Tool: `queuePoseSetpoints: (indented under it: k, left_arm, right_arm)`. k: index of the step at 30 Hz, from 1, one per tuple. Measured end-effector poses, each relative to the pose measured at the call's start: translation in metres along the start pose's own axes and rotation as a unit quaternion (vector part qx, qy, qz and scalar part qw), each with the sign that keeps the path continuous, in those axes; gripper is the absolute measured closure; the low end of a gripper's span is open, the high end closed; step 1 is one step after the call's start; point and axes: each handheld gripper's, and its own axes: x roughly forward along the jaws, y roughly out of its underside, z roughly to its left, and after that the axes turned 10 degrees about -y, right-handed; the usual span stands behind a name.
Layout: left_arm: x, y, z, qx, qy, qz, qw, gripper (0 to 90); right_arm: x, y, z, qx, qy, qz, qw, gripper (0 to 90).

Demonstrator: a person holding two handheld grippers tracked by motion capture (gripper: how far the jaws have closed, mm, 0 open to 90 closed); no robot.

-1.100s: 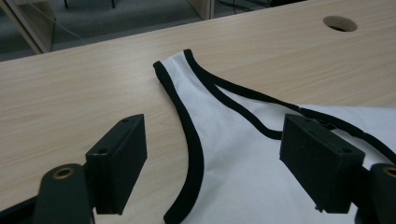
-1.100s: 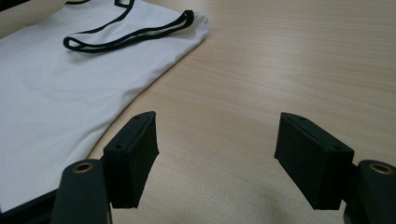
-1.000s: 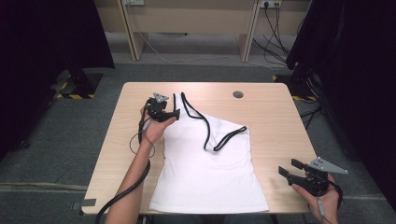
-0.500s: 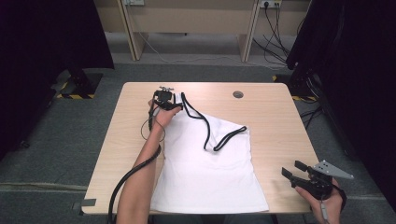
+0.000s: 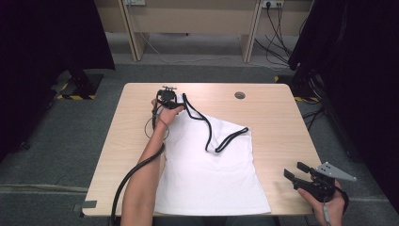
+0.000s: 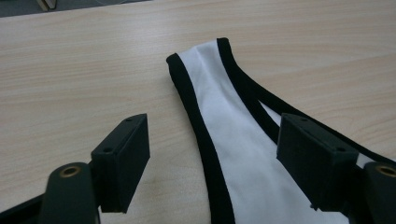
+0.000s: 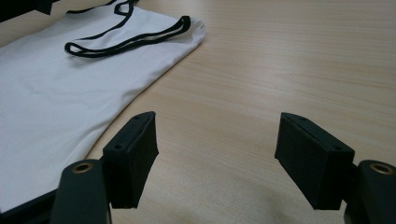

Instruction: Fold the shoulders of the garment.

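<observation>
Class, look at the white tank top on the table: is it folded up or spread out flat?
Mostly spread flat: the tank top lies open on the table, with its right strap flipped over onto the body.

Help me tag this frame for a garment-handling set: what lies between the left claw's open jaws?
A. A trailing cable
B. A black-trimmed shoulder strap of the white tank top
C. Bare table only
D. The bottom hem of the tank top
B. In the left gripper view, the left claw stands open with the white tank top's black-trimmed shoulder strap lying flat on the wooden table between its jaws, not yet pinched.
</observation>
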Motion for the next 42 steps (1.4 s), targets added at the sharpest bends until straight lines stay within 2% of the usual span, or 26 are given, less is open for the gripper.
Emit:
queuePoseSetpoints:
  k: [5, 14, 19, 30, 37, 40, 42]
  left_arm:
    - [0.007, 0.0, 0.002, -0.002, -0.002, 0.009, 1.0, 25.4]
    - [0.009, -0.002, 0.002, -0.007, -0.001, 0.013, 0.9999, 25.5]
    - [0.012, -0.002, 0.0, -0.009, -0.005, 0.023, 0.9997, 27.1]
    - [0.017, 0.0, -0.005, 0.003, -0.006, 0.028, 0.9996, 31.8]
    - [0.017, 0.0, -0.008, 0.016, -0.011, 0.023, 0.9996, 40.5]
    - [0.016, 0.0, -0.01, 0.02, -0.01, 0.019, 0.9996, 47.7]
    - [0.016, -0.001, -0.013, 0.032, -0.012, 0.017, 0.9993, 52.8]
  right_arm:
    - [0.0, 0.0, 0.0, 0.0, 0.0, 0.0, 1.0, 29.7]
    - [0.0, 0.0, 0.0, 0.0, -0.006, 0.0, 1.0, 30.1]
    - [0.0, 0.0, -0.001, 0.001, -0.007, 0.0, 1.0, 30.2]
    - [0.0, 0.0, -0.001, 0.0, -0.009, -0.001, 1.0, 30.3]
    - [0.0, 0.0, -0.001, -0.001, -0.009, 0.003, 1.0, 30.3]
    - [0.0, 0.0, -0.001, 0.001, -0.008, 0.004, 1.0, 30.3]
    - [0.0, 0.0, -0.001, 0.0, -0.007, 0.004, 1.0, 30.6]
